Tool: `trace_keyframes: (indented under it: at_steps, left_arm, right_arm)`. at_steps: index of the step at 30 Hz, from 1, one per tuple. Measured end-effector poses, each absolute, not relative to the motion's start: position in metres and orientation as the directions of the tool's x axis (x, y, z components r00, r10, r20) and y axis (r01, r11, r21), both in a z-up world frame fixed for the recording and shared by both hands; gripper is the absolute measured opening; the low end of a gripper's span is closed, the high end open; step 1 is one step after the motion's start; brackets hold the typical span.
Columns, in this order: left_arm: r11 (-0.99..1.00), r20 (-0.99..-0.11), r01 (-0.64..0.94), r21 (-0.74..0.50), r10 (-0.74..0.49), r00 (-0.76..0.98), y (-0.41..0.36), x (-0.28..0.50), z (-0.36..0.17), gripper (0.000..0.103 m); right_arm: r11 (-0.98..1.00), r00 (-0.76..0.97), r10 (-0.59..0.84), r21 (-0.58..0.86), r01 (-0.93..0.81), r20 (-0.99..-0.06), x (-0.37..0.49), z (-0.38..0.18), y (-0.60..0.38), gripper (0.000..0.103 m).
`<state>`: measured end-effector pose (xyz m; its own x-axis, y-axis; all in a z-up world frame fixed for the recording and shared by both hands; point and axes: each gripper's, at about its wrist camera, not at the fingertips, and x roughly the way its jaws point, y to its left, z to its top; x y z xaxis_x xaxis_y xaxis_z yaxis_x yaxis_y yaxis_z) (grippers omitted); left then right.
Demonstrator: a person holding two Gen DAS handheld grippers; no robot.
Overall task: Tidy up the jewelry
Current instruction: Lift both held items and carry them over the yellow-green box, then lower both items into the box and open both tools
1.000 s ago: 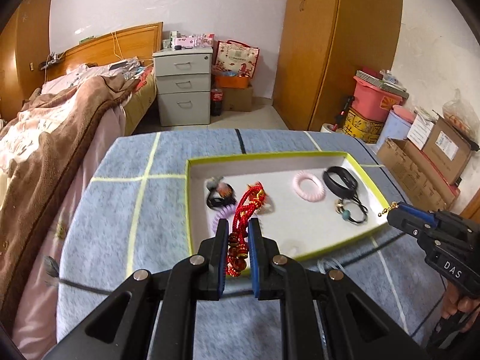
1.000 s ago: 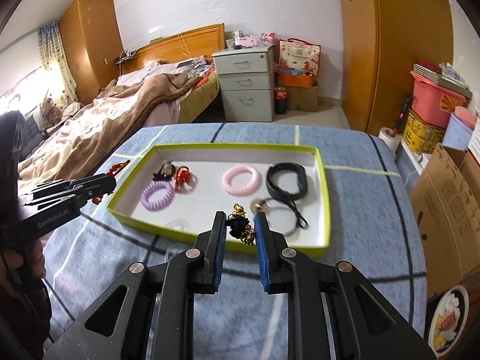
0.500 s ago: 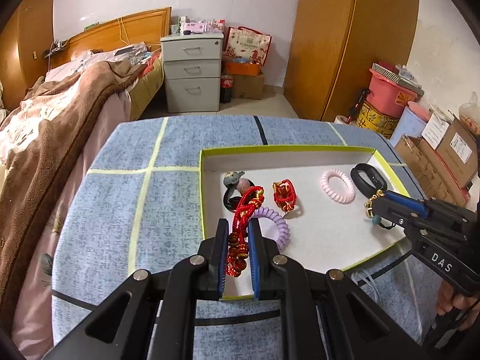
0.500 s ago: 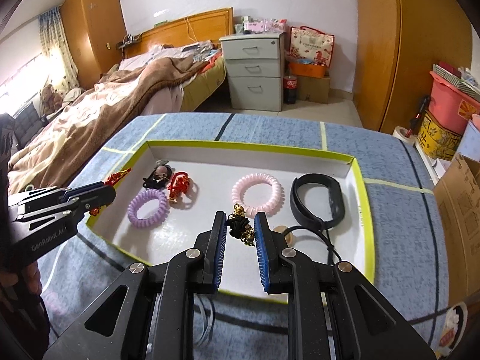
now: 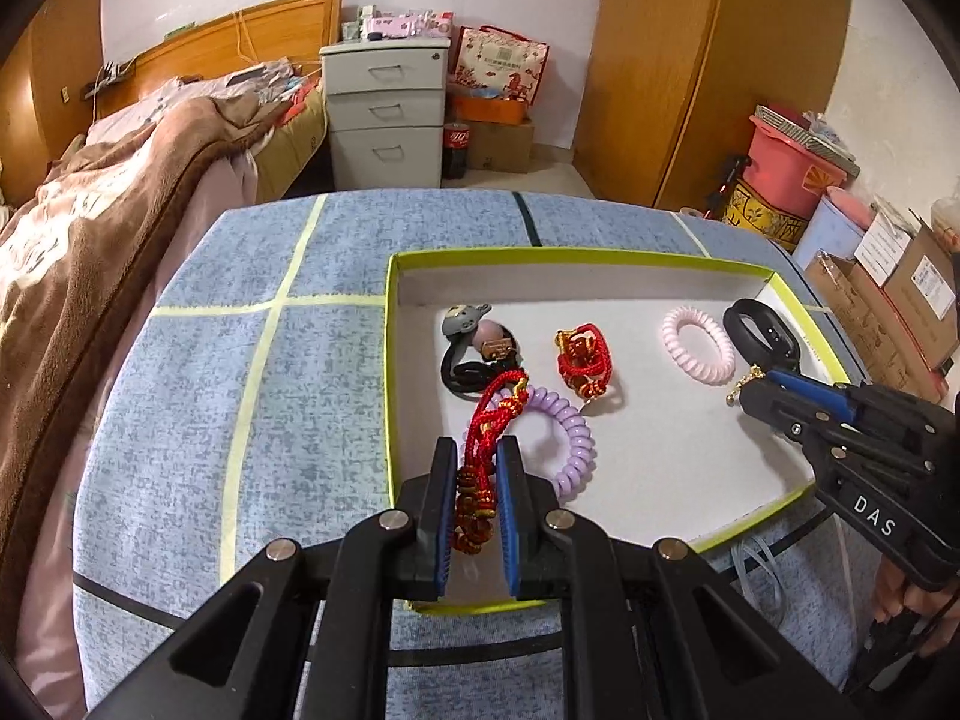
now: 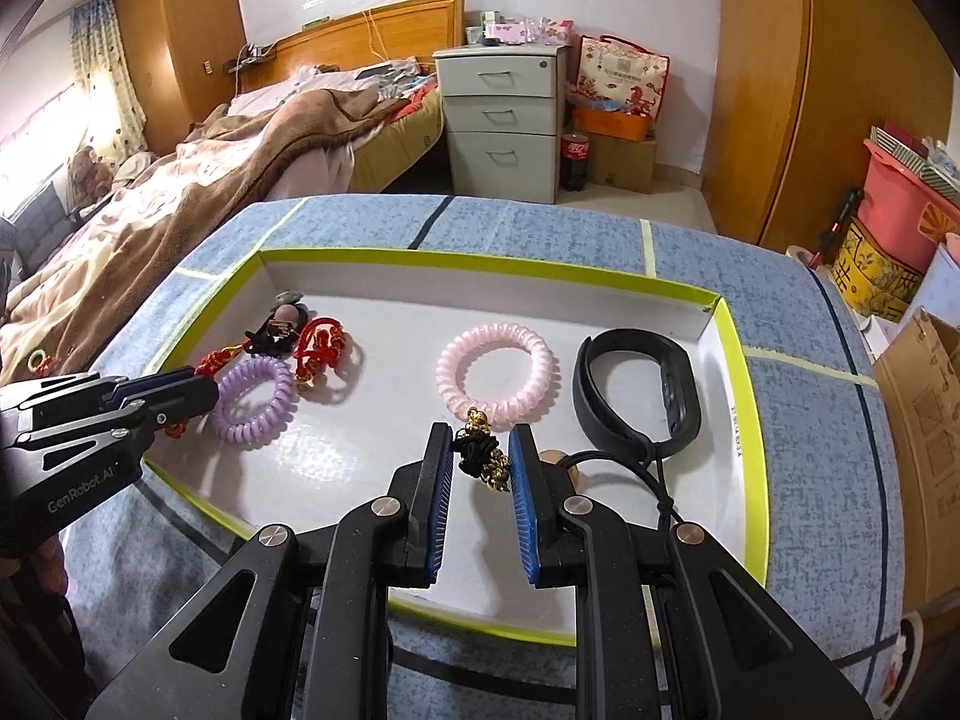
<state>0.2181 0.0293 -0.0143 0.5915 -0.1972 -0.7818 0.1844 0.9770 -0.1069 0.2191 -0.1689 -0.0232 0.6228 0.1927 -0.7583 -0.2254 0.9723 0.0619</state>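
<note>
A white tray with a lime rim (image 5: pixel 389 360) (image 6: pixel 744 414) lies on the blue table. My left gripper (image 5: pixel 475 456) is shut on a red braided bracelet (image 5: pixel 489 414), held over the tray's near left part above a purple coil hair tie (image 5: pixel 570 438) (image 6: pixel 255 399). My right gripper (image 6: pixel 480 441) has its jaws a little apart around a black and gold bracelet (image 6: pixel 480 456), held over the tray's near middle. In the tray also lie a pink coil tie (image 6: pixel 495 375), a black band (image 6: pixel 636 396), a red knot bracelet (image 5: pixel 585 357) and a black charm tie (image 5: pixel 474 348).
A bed with a brown blanket (image 5: pixel 90 228) stands left of the table. A grey drawer unit (image 5: pixel 387 114) and a wardrobe (image 5: pixel 708 60) stand behind. Cardboard boxes (image 5: pixel 900 300) and a pink bin (image 5: pixel 792 168) are at the right.
Both grippers have moved forward over the tray with their bracelets. The right gripper's jaws have parted a little around the black and gold bracelet.
</note>
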Motion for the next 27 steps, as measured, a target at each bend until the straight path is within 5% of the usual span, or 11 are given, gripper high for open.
trace_keyframes:
  at_steps: [14, 27]
  left_arm:
    - [0.977, -0.781, 0.185, -0.107, -0.198, 0.593, 0.0266, 0.2177, -0.015, 0.015]
    - [0.973, -0.779, 0.201, -0.118, -0.216, 0.589, 0.0203, 0.2156, -0.0133, 0.034]
  right_arm:
    - [0.975, 0.615, 0.168, 0.037, -0.22, -0.77, 0.2207, -0.0312, -0.1693, 0.02]
    - [0.975, 0.614, 0.16, 0.027, -0.22, -0.773, 0.2193, -0.0321, -0.1683, 0.024]
